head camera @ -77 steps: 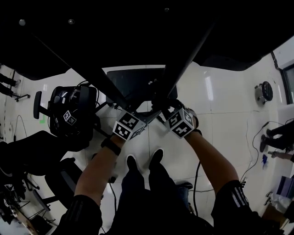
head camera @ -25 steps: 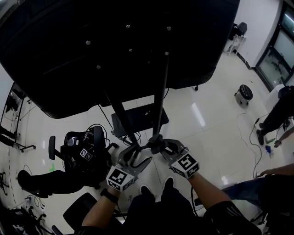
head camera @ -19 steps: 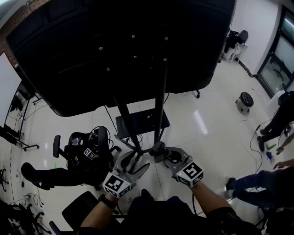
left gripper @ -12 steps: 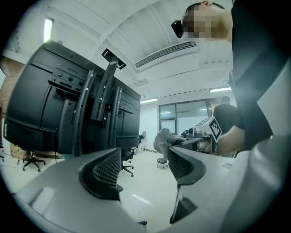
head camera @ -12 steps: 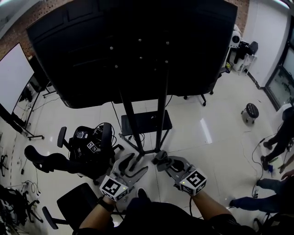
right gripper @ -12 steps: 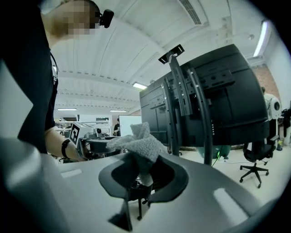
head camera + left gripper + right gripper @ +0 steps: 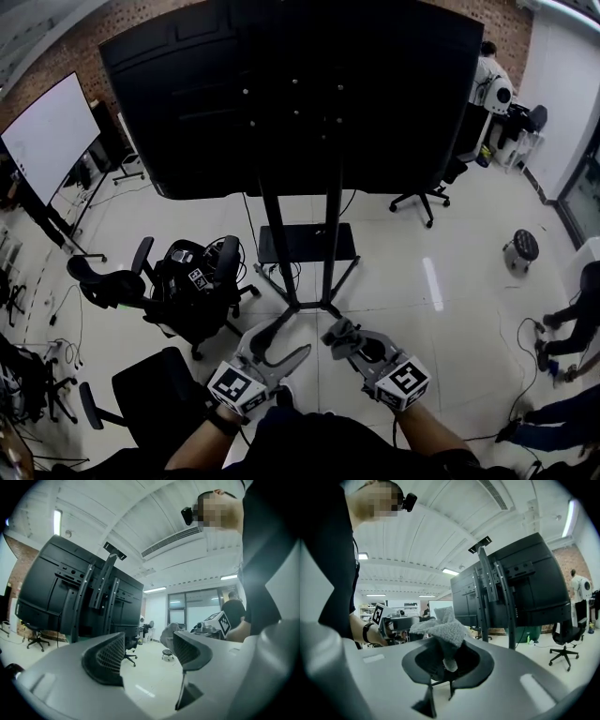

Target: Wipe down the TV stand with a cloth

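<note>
Both of the person's forearms reached forward, low before the TV stand (image 7: 307,244). The left gripper (image 7: 281,345) gaped wide, empty. The right gripper (image 7: 337,336) pinched a grey fleece cloth (image 7: 440,631) near the stand's base.

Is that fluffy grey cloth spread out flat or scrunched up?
Scrunched up: the cloth bulges as a crumpled tuft, pinched in the right gripper, which is shut on it.

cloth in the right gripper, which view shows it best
The right gripper view: the cloth sits large and central, pinched in the right gripper. The head view shows a small grey wad; the left gripper view, a distant grey bit.
</note>
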A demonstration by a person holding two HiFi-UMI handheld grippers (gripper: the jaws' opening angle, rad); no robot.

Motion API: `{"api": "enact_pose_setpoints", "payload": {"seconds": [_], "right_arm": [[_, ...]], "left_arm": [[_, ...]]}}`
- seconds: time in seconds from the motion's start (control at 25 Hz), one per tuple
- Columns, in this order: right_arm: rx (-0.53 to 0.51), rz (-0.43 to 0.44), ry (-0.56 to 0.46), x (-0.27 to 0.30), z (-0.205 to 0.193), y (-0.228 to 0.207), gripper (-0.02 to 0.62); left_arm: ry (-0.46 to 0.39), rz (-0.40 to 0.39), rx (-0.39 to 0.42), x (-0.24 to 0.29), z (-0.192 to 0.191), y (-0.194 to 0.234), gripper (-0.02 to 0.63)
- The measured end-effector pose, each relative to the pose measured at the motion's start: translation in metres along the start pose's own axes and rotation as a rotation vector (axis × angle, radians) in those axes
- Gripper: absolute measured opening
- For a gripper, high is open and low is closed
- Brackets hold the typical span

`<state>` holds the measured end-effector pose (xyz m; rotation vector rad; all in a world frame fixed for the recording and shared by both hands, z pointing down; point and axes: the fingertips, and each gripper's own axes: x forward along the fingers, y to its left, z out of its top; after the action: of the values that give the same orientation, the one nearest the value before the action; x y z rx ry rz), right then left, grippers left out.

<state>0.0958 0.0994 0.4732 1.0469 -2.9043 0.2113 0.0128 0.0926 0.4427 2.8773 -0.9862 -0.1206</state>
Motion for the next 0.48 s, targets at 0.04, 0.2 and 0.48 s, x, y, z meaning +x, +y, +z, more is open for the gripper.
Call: {"api": "enact_pose_setpoints", "payload": {"seconds": [0.04,0.2,0.48], "right_arm": [[0.001,0.0,-0.005,-0.003,0.0,0.001,0.052],[-0.02,-0.014,-0.037,-0.01,0.008,0.005,0.052],[-0.041,-0.017,-0.062,-0.015,0.023,0.029,0.051]], "left_arm": [[-0.001,0.004,0.006,-0.004,0.001,-0.003,0.348],[0.003,0.018,0.023,-0.017,0.004,-0.011,0.348],[-0.019,0.0,0.058,-0.03,0.019,-0.022,0.348]]}}
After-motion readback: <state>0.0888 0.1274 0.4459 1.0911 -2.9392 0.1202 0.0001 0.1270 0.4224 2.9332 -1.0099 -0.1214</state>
